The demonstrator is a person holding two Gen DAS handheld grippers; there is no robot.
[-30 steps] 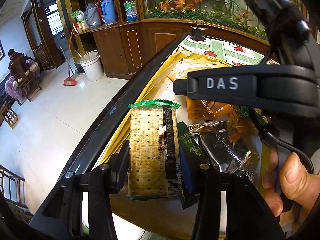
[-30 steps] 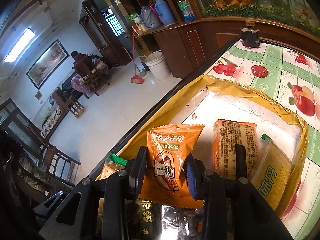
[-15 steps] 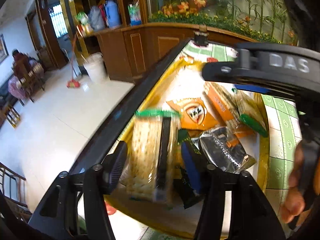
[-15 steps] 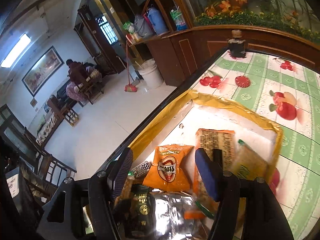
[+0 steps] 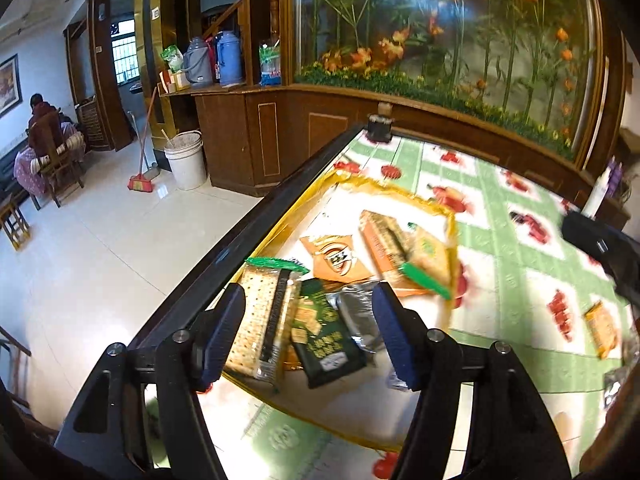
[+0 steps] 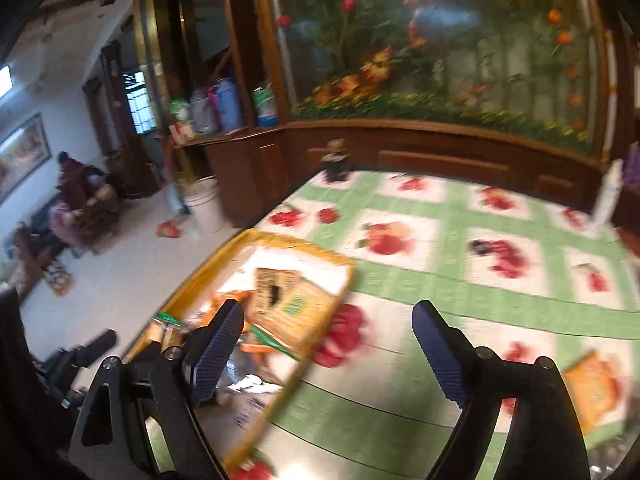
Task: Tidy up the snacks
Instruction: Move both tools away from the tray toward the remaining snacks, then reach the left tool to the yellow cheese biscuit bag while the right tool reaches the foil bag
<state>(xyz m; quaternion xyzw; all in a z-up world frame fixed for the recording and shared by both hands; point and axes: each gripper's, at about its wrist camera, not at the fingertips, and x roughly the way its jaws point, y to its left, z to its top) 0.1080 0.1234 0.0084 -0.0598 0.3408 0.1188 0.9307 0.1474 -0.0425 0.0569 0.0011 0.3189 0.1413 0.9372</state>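
A yellow-rimmed tray [image 5: 451, 216] lies at the table's left edge and holds several snack packets. Among them are a green-topped cracker pack [image 5: 262, 316], a dark green packet [image 5: 325, 336], a silver packet [image 5: 358, 314], an orange chip bag [image 5: 336, 258] and two cracker packs [image 5: 404, 248]. My left gripper [image 5: 310, 334] is open and empty above the tray's near end. My right gripper [image 6: 328, 348] is open and empty over the tablecloth, right of the tray [image 6: 344, 276]. A loose orange snack packet [image 6: 596, 386] lies on the cloth at the right; it also shows in the left wrist view [image 5: 602, 330].
The table has a green and white fruit-print cloth [image 6: 460, 280] and a dark wooden edge [image 5: 256, 236] on the left, with floor below. A small dark jar [image 5: 380, 126] stands at the far end. A white bottle [image 6: 606, 196] stands far right.
Both grippers let go of their packets, opened and pulled up and back. The cracker pack and the orange chip bag now lie in the tray. The right gripper swung to the right.
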